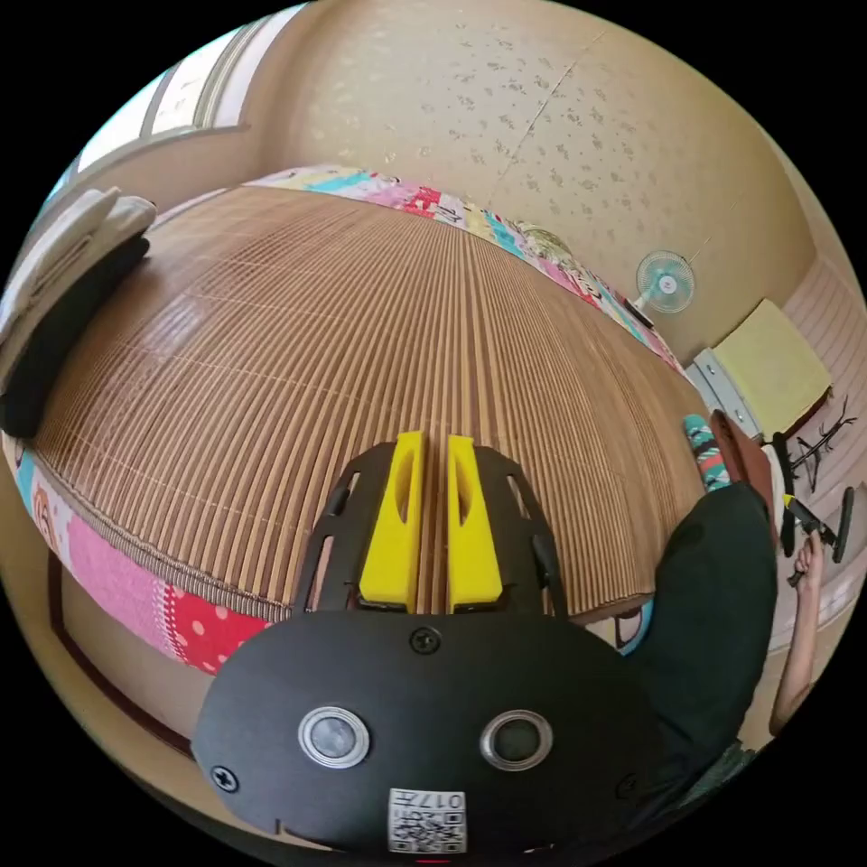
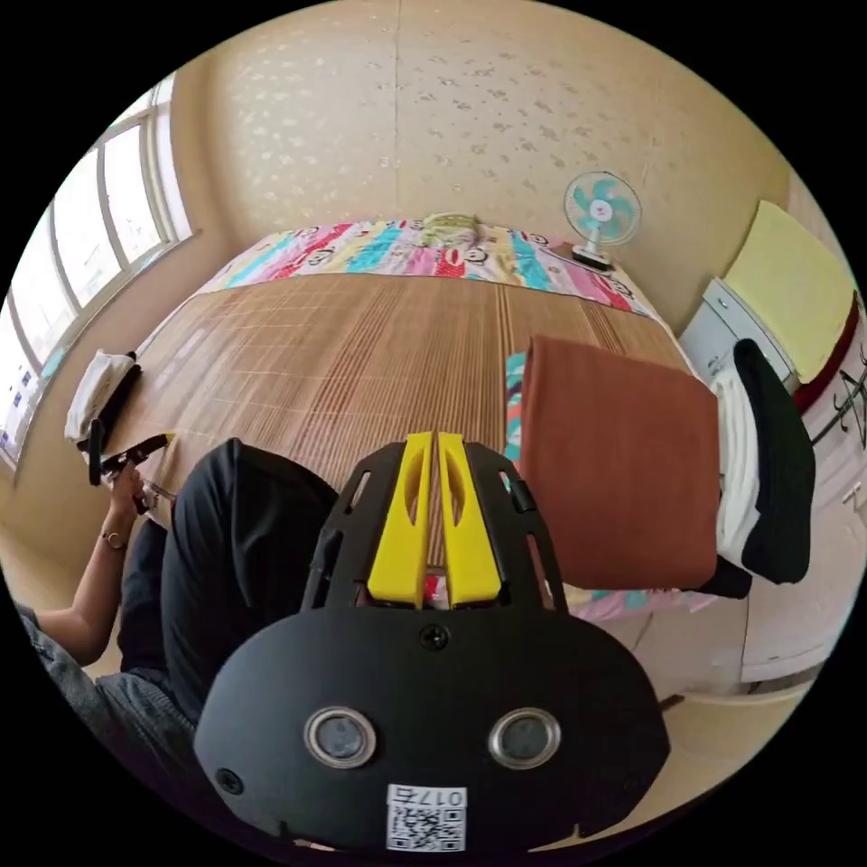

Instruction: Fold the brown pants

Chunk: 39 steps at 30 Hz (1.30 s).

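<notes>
The brown pants (image 2: 619,470) lie folded into a flat rectangle at the bamboo mat's (image 2: 361,361) right edge, just right of my right gripper (image 2: 437,441). Its yellow jaws are shut with nothing between them and do not touch the pants. In the left gripper view a sliver of the brown pants (image 1: 736,452) shows far right. My left gripper (image 1: 434,442) hovers over the bare bamboo mat (image 1: 316,316), jaws shut and empty. A hand holds the right gripper (image 1: 817,524) at the far right there; the left gripper (image 2: 126,456) sits in a hand at the left.
A white and black folded stack (image 1: 54,298) rests at the mat's left corner. White and black clothes (image 2: 768,470) lie beside the pants. A teal patterned piece (image 2: 515,397) peeks from under them. The person's dark-clothed leg (image 2: 235,542) is close. A fan (image 2: 601,212) stands behind.
</notes>
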### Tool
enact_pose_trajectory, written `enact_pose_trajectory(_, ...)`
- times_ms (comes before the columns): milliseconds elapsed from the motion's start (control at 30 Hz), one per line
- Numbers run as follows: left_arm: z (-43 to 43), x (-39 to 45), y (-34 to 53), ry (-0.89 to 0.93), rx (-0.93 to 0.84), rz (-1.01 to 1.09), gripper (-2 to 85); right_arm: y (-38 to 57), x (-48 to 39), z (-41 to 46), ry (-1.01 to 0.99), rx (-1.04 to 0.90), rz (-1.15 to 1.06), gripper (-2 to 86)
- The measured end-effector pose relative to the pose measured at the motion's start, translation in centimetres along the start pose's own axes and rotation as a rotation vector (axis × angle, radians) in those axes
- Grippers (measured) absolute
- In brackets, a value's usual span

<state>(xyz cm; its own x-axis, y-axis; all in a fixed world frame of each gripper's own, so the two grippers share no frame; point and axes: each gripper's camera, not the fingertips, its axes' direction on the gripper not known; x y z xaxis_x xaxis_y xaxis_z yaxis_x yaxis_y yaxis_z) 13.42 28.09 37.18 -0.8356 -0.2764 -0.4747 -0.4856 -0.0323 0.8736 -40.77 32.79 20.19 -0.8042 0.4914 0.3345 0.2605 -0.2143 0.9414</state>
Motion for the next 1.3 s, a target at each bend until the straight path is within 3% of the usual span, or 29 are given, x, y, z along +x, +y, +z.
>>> enact_pose_trajectory(133,-0.5,-2.2,1.6,0.042,0.056,-0.026,0.3,3.6,7.8,-1.0,0.081,0.001,0.253,7.3)
enact_pose_trajectory(300,-0.5,-9.9,2.3,0.377,0.079,-0.202,-0.7,8.7,13.2,-3.5,0.149,0.141,0.649,13.8)
enact_pose_trajectory(433,-0.9,-11.6,2.4,0.417,0.094,-0.209,-0.9,14.7,16.8,-1.3,-0.087,0.25,1.005,15.4)
enact_pose_trajectory(500,-1.4,-11.9,2.3,0.393,0.098,-0.199,-1.0,15.5,16.7,-0.6,-0.184,0.325,1.033,13.9)
enact_pose_trajectory(567,-1.5,-12.6,2.2,0.407,0.099,-0.204,-1.0,14.2,15.0,-1.7,-0.204,0.417,0.972,10.7)
enact_pose_trajectory(667,-1.5,-14.2,2.3,0.453,0.099,-0.221,-1.0,8.1,11.0,-4.4,-0.044,0.438,0.949,4.7)
enact_pose_trajectory(767,-1.6,-15.1,2.3,0.466,0.099,-0.223,-1.0,-3.9,6.4,-7.4,-0.169,0.543,0.761,3.4)
enact_pose_trajectory(867,-1.6,-15.7,2.4,0.468,0.101,-0.217,-1.0,-19.2,-6.3,-10.6,-0.223,0.543,0.358,2.8)
enact_pose_trajectory(933,-1.7,-15.9,2.4,0.459,0.106,-0.21,-1.0,-28.7,-21.8,-11.1,-0.207,0.471,-0.072,2.6)
enact_pose_trajectory(1033,-1.8,-15.9,2.7,0.436,0.116,-0.195,-1.0,-33.9,-40.3,-9.2,-0.401,0.419,-0.468,2.6)
enact_pose_trajectory(1133,-1.7,-16.6,2.9,0.461,0.113,-0.203,-1.0,-35.0,-55.9,-5.3,-0.676,0.296,-0.601,2.8)
enact_pose_trajectory(1233,-1.6,-17.0,3.2,0.48,0.112,-0.21,-1.0,-33.0,-68.1,0.5,-0.825,0.102,-0.637,2.4)
enact_pose_trajectory(1300,-1.6,-17.0,3.5,0.476,0.112,-0.209,-1.0,-30.2,-72.0,2.7,-0.86,0.079,-0.655,2.0)
